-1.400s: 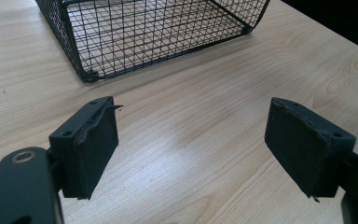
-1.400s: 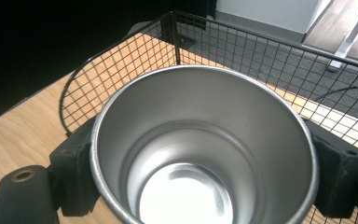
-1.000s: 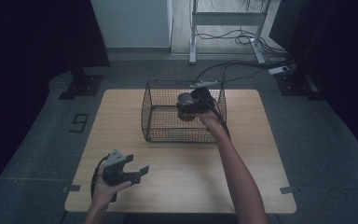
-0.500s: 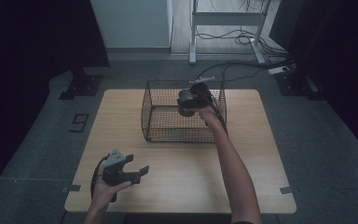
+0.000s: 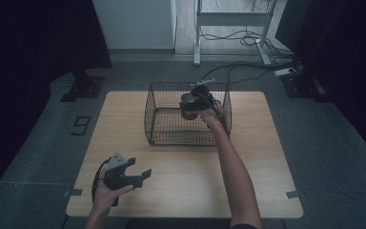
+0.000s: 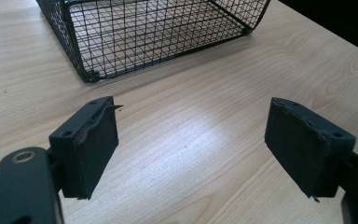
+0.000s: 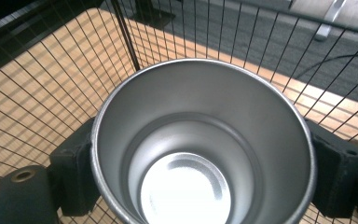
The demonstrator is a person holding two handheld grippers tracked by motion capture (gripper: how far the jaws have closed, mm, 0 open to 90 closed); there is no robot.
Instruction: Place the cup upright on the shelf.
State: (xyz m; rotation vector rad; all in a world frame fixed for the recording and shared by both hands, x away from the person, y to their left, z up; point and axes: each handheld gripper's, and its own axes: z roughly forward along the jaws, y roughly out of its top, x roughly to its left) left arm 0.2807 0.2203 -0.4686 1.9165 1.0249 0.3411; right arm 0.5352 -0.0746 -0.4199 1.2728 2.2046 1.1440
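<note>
A shiny metal cup (image 7: pixel 168 93) is clamped between the black pads of my right gripper (image 7: pixel 205 172), its open mouth facing the camera. In the high view that right gripper (image 5: pixel 196 101) holds the cup (image 5: pixel 188 107) inside the black wire basket (image 5: pixel 171 136), near its back right corner. Wire walls (image 7: pixel 126 42) rise close behind the cup. Whether the cup touches the basket floor is unclear. My left gripper (image 5: pixel 140 168) rests low over the table's front left. Its jaws (image 6: pixel 191 140) are wide open with nothing between them. The basket (image 6: pixel 144 32) stands ahead of it.
The light wooden table (image 5: pixel 267 157) carries the basket at its back middle. Dark floor surrounds the table. Cables and a metal frame's legs (image 5: pixel 198 47) lie behind it, and a dark stand base (image 5: pixel 83 88) sits at the back left.
My right gripper has carried the cup a little farther back and lower into the basket. The left gripper has kept still.
</note>
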